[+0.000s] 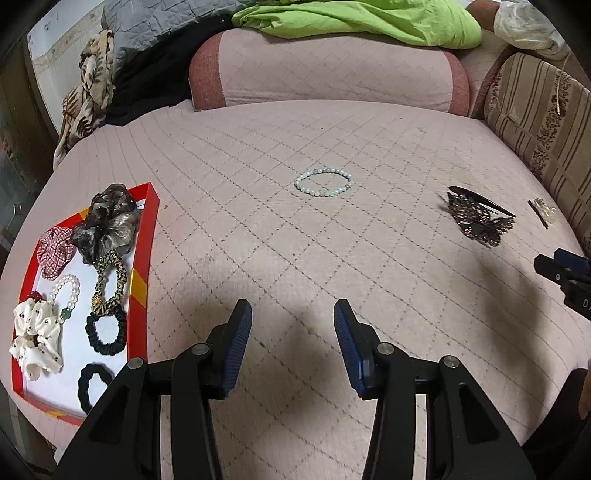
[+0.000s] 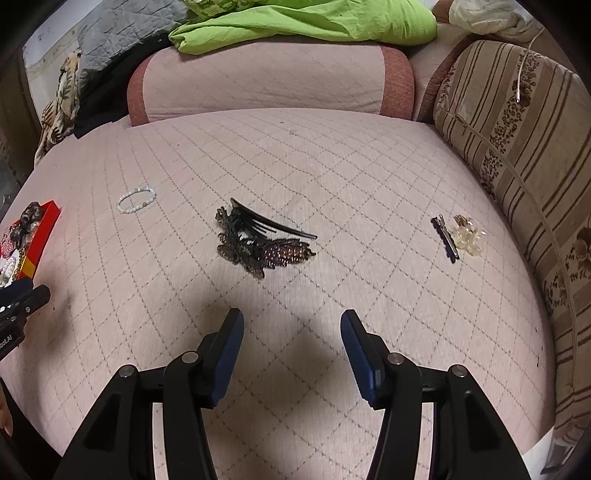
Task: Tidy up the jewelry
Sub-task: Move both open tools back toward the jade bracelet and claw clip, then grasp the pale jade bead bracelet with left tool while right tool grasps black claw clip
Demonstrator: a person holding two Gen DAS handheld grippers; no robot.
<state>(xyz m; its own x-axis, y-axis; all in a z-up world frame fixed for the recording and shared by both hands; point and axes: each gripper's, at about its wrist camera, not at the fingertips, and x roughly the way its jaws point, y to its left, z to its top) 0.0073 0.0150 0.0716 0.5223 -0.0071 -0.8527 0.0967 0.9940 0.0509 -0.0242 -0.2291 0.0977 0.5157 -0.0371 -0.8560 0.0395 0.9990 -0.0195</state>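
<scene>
Nearest the left wrist camera, the left gripper (image 1: 292,314) hangs over bare quilted cover with its jaws standing moderately apart and nothing between them. Ahead of it the pink bed cover (image 1: 258,229) runs clear up to a pale bead bracelet (image 1: 324,181), which lies alone near the middle, well apart from everything else.

At the left edge sits a red tray (image 1: 142,266), its near corner close to the rim of the bed. It holds a grey scrunchie (image 1: 107,221), a checked scrunchie (image 1: 55,251), a white pearl bracelet (image 1: 68,295), a striped hair tie (image 1: 110,284), a white dotted scrunchie (image 1: 35,339) and two black hair ties (image 1: 106,334).

From the right wrist view, the right gripper (image 2: 291,325) also hovers over open cover, jaws about half apart and empty. Just beyond its fingertips lies a dark butterfly hair clip (image 2: 264,245) with a black comb part on its far side. Farther right, a slim metal hair pin (image 2: 447,238) lies touching a small cluster of clear beads (image 2: 469,236), near the striped cushion (image 2: 517,147) that bounds the right side. A pink bolster (image 2: 273,81) closes the far edge, with a green cloth (image 2: 303,22) draped on top. Between bracelet, clip and pin the cover is free.
</scene>
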